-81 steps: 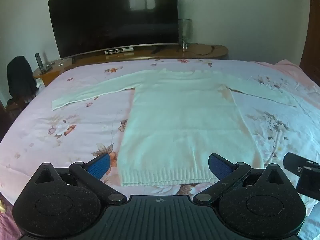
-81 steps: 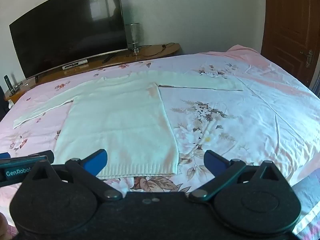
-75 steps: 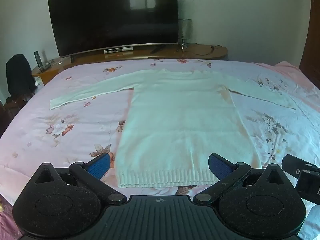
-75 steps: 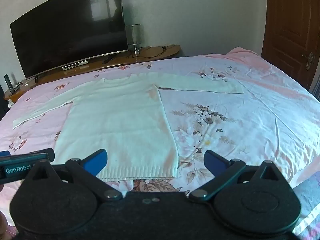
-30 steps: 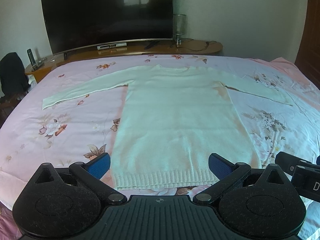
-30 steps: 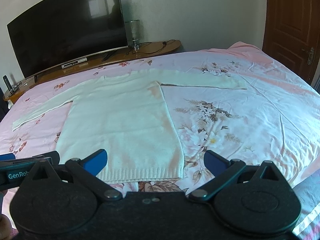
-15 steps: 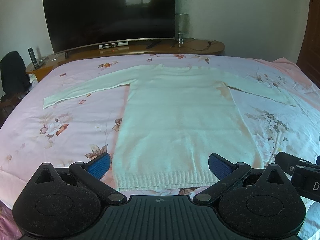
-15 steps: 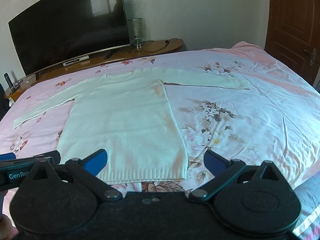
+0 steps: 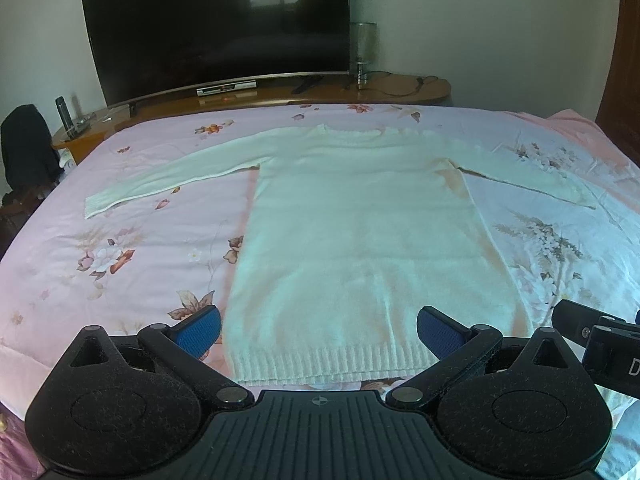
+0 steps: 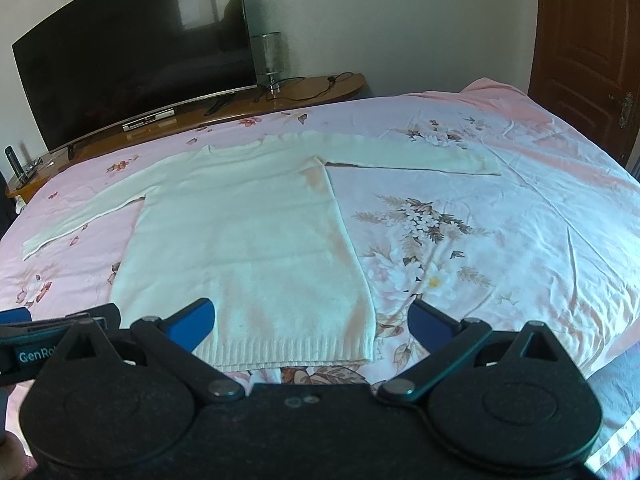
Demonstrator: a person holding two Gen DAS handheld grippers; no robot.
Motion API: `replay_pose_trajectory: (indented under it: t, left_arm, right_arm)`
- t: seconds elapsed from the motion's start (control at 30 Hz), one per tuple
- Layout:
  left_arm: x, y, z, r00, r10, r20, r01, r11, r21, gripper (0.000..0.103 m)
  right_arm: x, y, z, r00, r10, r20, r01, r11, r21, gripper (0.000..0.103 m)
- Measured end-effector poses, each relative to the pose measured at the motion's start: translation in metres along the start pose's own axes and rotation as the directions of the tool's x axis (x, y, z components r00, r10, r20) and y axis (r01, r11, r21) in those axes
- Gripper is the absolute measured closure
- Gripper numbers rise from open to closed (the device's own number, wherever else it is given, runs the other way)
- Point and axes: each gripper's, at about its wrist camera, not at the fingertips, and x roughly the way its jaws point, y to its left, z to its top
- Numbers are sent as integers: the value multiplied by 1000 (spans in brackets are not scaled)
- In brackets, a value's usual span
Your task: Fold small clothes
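Observation:
A white long-sleeved knit sweater (image 9: 360, 232) lies flat on the pink floral bedsheet (image 9: 120, 248), both sleeves spread out, ribbed hem nearest me. It also shows in the right wrist view (image 10: 248, 232). My left gripper (image 9: 320, 330) is open and empty, held just short of the hem, its blue fingertips (image 9: 198, 332) spanning the hem's width. My right gripper (image 10: 310, 322) is open and empty, in front of the hem's right corner. Each gripper shows at the other view's edge.
A large dark TV (image 9: 216, 28) stands on a wooden console (image 9: 400, 92) beyond the bed, with a glass lamp (image 9: 362, 52) on it. A brown door (image 10: 588, 52) is at the right. A dark bag (image 9: 26, 148) sits at the far left.
Both grippers have drifted slightly but stay open and near the hem. The sweater has not moved.

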Motion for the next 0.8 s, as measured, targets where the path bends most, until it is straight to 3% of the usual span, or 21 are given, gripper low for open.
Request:
replay_pose_trajectory:
  t: [0.43, 0.8]
  left_arm:
    - [26, -10, 17, 1000, 15, -17, -15, 1000, 15, 0]
    - [82, -15, 50, 999, 15, -41, -16, 999, -32, 0]
  right_arm:
    - [19, -10, 12, 1000, 8, 16, -8, 1000, 26, 0]
    - [67, -47, 41, 999, -32, 41, 29, 995, 92, 0]
